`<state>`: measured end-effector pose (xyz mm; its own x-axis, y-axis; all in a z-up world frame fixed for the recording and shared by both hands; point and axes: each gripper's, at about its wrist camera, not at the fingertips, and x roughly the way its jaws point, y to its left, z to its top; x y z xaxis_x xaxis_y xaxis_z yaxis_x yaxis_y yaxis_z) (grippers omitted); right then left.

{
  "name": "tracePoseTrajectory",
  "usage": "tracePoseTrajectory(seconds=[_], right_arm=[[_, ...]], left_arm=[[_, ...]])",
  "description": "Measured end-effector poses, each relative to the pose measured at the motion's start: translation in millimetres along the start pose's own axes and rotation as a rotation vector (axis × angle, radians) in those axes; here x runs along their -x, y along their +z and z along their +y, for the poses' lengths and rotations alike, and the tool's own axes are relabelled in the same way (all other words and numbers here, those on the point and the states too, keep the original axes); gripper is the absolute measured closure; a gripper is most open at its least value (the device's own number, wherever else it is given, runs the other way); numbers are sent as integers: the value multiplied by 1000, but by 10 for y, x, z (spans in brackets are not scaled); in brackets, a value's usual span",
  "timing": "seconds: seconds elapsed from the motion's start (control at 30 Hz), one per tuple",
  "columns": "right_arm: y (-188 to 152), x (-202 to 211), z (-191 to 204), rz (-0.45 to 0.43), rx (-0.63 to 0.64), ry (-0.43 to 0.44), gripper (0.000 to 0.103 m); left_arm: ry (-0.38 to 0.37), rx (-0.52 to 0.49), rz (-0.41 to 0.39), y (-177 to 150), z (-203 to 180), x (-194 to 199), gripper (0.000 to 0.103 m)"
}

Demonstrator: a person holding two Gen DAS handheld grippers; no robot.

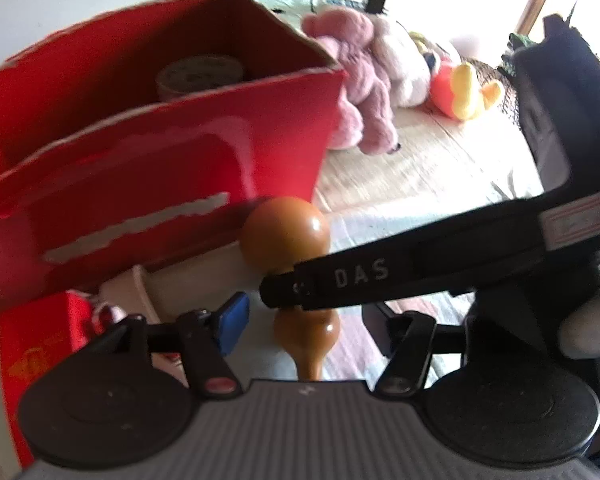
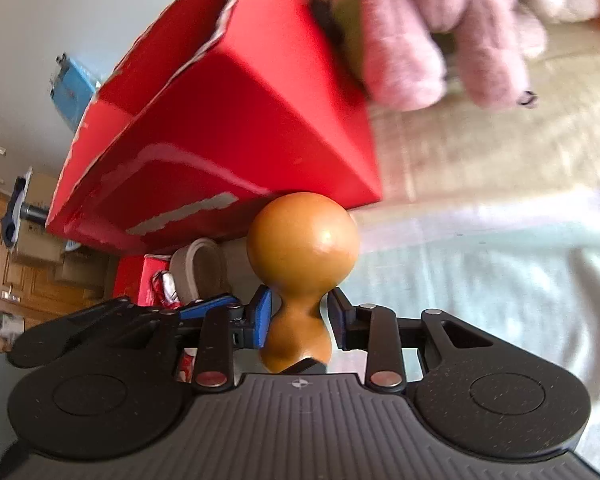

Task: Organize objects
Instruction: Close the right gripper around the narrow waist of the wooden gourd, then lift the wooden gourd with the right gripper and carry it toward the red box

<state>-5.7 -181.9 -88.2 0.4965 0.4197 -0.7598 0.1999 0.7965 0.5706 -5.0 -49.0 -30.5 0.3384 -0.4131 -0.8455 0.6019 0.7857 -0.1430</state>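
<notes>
Wooden gourd (image 2: 302, 256) before the cardboard box (image 2: 236, 128), near its corner. Tape roll (image 1: 200, 76) inside box. Plush toys (image 1: 364, 80) right of box, behind; duck plush (image 1: 464, 88) rightmost.

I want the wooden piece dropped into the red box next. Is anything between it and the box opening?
The right gripper holds the wooden piece low, facing the red box. The box's near wall stands between; the opening lies above it. Nothing else visibly blocks.
</notes>
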Motion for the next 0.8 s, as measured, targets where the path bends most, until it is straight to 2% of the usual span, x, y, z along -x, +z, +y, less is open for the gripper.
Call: tracePoseTrajectory(seconds=[0.1, 0.17, 0.3, 0.63, 0.8], right_arm=[[-4, 69, -151, -6, -41, 9, 66], [-25, 109, -232, -2, -67, 27, 67], [-49, 161, -323, -2, -73, 30, 67], [51, 165, -271, 25, -89, 63, 68], [64, 149, -271, 29, -99, 70, 69]], left_arm=[[-30, 6, 19, 29, -32, -92, 44], [-22, -2, 35, 32, -60, -168, 45], [-23, 0, 74, 17, -84, -301, 53], [20, -45, 68, 81, -230, -360, 56], [24, -30, 69, 105, -223, -369, 56]])
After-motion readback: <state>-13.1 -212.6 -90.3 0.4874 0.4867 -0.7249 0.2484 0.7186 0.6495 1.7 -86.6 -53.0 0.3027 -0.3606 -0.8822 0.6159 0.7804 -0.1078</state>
